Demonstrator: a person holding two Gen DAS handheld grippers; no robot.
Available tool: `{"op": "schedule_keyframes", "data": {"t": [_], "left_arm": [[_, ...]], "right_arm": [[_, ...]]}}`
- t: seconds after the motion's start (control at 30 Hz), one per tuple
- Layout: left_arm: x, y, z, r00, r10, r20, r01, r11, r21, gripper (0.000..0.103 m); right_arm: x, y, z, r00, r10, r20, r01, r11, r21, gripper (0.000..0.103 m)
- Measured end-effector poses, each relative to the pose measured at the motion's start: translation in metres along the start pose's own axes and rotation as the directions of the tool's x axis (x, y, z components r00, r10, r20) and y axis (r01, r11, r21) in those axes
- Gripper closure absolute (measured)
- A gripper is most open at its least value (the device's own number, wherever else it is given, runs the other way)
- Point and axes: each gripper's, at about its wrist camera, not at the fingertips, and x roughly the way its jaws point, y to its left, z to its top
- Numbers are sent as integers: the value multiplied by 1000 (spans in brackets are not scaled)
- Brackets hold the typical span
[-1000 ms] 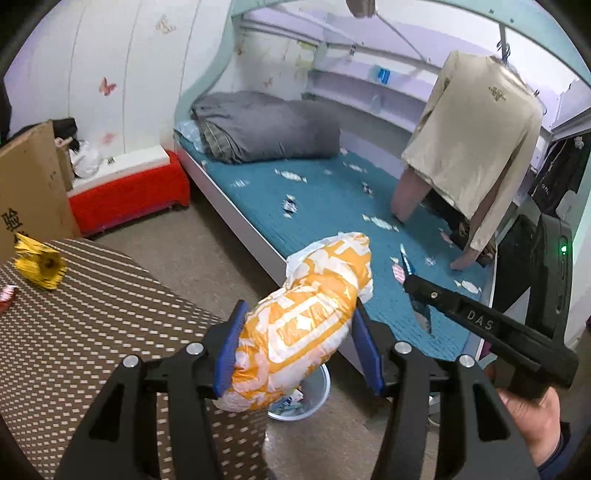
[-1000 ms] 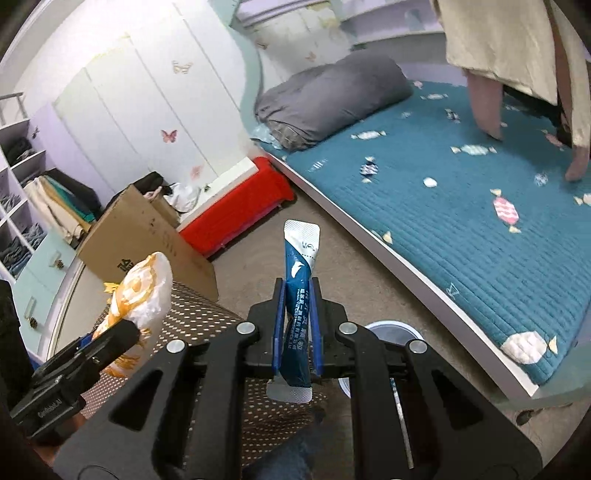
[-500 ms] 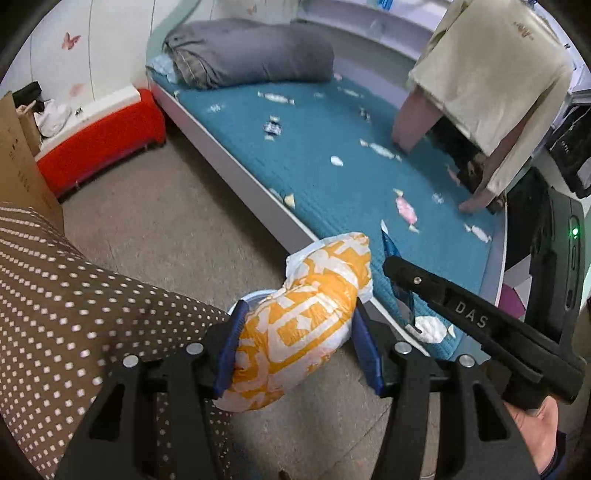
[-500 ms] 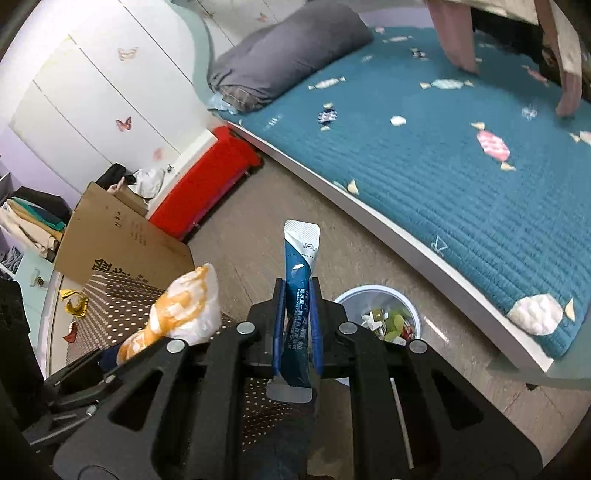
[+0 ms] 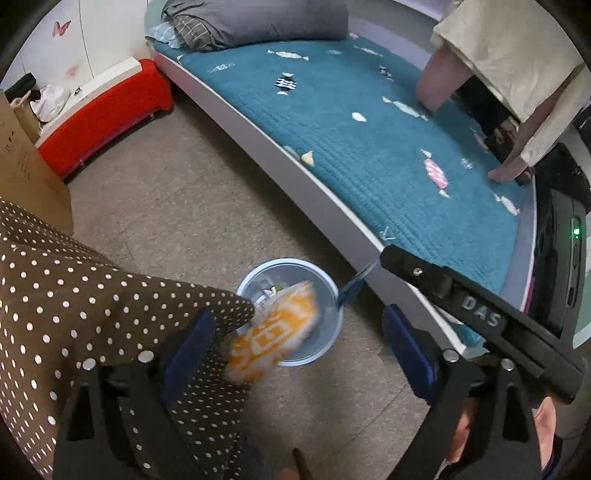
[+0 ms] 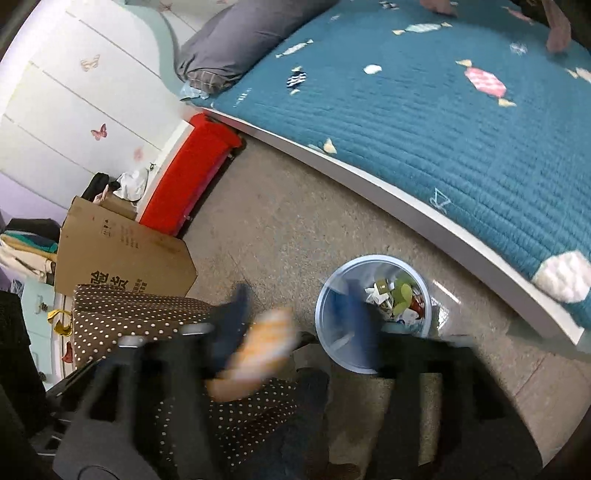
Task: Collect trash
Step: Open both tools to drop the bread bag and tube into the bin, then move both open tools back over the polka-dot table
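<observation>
An orange-and-white wrapper (image 5: 275, 330), blurred, is in mid-air, tilted over the near rim of a pale blue bin (image 5: 328, 339) on the floor. A blue sachet (image 5: 352, 286), also blurred, hangs at the bin's far rim. Scraps (image 6: 397, 299) lie in the bin.

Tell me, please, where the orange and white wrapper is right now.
In the left wrist view the orange and white wrapper is loose between the open fingers, over the near rim of the blue bin, beside the dotted tablecloth.

Speckled grey floor (image 5: 192, 192). Bed (image 5: 369, 147), teal quilt, grey pillow (image 5: 258, 18). Red bench (image 5: 103, 110) against white wall (image 6: 74, 92), butterfly decals. Cardboard box (image 6: 122, 254). Dotted brown tablecloth (image 5: 74, 295).
</observation>
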Motion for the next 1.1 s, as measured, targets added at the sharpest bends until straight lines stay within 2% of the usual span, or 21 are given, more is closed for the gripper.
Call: {"op": "schedule_keyframes", "data": {"t": [0.07,0.13,0.23,0.37,0.6,0.9,1.1], "left_arm": [[0,3,1,1000,4,0,-4,1000,-1,12],[-2,5,1,1000,2,6,-2,1000,-20,12],[-10,8,-1,1000,-11,20,11,999,-30,12],[-26,9,-5,998,-25,53,26,999,-20,12],[-63,11,-13,990,-44,134,46,999,-14,11],[-129,28,-33,964,-38,265,44,999,-17,11],[-176,53,-51,936,-12,352,24,999,-30,11]], "right_arm": [[1,-1,-2,1000,1,-4,-1,1000,10,34],[-1,-3,-2,1000,-7,1,7,1000,19,17],[-6,-3,-4,999,-32,11,32,999,29,6],[-21,0,-5,996,-80,45,79,997,24,6],[-51,21,-11,992,-87,95,87,996,0,6],[-91,84,-22,986,-35,160,52,993,-102,6],[-106,138,-37,984,15,176,21,979,-200,6]]}}
